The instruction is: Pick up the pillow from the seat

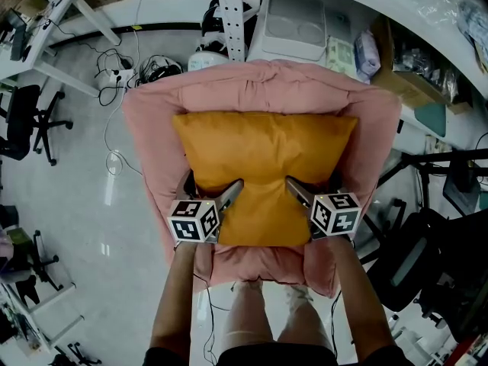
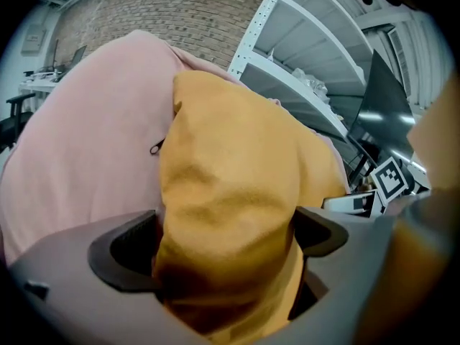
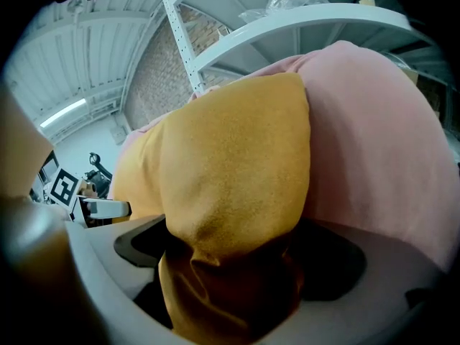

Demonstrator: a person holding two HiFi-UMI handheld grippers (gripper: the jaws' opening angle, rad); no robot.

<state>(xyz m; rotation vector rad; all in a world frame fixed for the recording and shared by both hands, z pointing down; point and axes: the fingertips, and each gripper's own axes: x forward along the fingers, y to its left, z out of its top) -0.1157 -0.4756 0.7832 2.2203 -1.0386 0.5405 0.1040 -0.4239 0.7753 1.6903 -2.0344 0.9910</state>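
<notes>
Your forearms (image 1: 177,296) filled the bottom of the head view, each ending in a grey two-jaw gripper with a marker cube. Ahead of them the mustard-orange rectangular fabric pillow (image 1: 263,147) rested on the seat of the pink padded armchair (image 1: 152,120), its long axis running side to side. The left gripper (image 1: 213,187) and right gripper (image 1: 313,185) met its near edge, one toward each near corner, neither nearer than the other. Only the gripper views showed the bite: in both, the jaws stood wide with a fold of pillow bulging deep between them, the cloth brushing the pads but not visibly pinched. Closing right there looked enough to grip. Only the head view showed the pillow's far edge, up by the backrest.
</notes>
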